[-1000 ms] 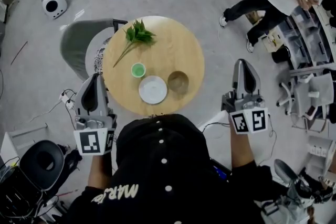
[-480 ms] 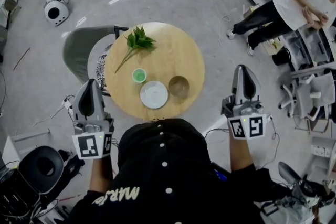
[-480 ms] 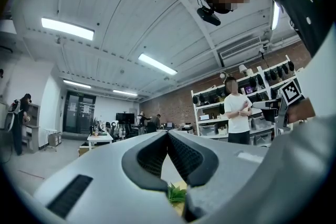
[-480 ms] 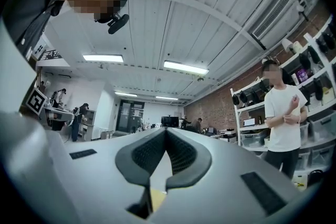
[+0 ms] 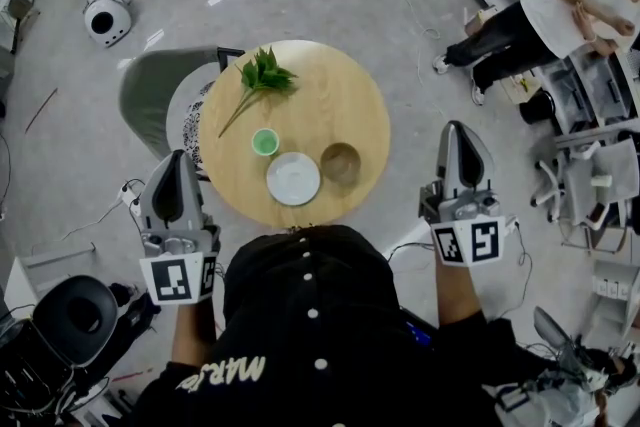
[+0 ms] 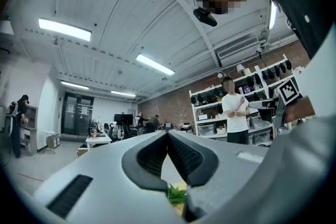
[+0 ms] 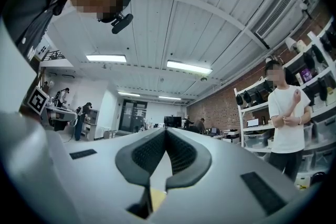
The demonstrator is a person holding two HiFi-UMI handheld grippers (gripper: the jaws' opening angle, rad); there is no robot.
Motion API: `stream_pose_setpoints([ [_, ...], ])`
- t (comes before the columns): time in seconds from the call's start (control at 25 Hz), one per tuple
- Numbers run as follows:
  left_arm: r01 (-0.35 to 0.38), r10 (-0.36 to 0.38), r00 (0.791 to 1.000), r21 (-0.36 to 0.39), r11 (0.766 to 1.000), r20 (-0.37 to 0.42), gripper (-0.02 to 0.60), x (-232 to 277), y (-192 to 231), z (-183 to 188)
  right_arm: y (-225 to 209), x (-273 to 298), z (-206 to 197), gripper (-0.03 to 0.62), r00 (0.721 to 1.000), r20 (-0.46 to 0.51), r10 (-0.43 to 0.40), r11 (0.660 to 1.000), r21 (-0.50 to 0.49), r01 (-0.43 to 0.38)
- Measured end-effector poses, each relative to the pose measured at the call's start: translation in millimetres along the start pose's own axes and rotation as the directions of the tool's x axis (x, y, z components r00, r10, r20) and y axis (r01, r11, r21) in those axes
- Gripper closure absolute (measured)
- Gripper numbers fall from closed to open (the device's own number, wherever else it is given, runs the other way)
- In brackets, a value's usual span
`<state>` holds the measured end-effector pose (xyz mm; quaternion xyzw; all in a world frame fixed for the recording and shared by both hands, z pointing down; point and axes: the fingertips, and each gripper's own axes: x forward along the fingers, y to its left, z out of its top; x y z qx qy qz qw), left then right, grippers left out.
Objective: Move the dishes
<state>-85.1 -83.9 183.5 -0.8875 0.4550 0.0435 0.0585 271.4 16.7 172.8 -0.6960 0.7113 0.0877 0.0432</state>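
Note:
A round wooden table bears a white plate, a brown bowl to its right, a small green cup and a leafy green sprig. My left gripper hangs off the table's left front edge, jaws shut with nothing between them; its own view shows the sprig below the closed tips. My right gripper is held beyond the table's right side, also shut and empty. Neither touches a dish.
A grey chair stands against the table's left side. A person stands at the back right by shelving. A white round device sits on the floor at the back left, and a black stool at my left.
The dishes have not moved and both grippers keep about the same place. The person at the back right has stepped further right.

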Motion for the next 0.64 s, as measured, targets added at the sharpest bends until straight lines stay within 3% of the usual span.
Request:
stream_pose_setpoints([
  [0.24, 0.002, 0.0, 1.0, 0.061, 0.998, -0.026, 0.578, -6, 4, -7, 6, 4, -1, 0.592, 1.0, -0.008, 0.015, 1.0, -0.009, -0.015],
  [0.48, 0.0, 0.0, 1.0, 0.006, 1.0, -0.004, 0.578, -1, 0, 1, 8, 10, -1, 0.592, 1.0, -0.009, 0.025, 1.0, -0.009, -0.025],
  [0.64, -0.008, 0.01, 0.999, 0.036, 0.999, -0.054, 0.578, -5, 5, -10, 10, 12, -3, 0.592, 0.999, -0.009, 0.031, 0.999, -0.009, -0.031],
])
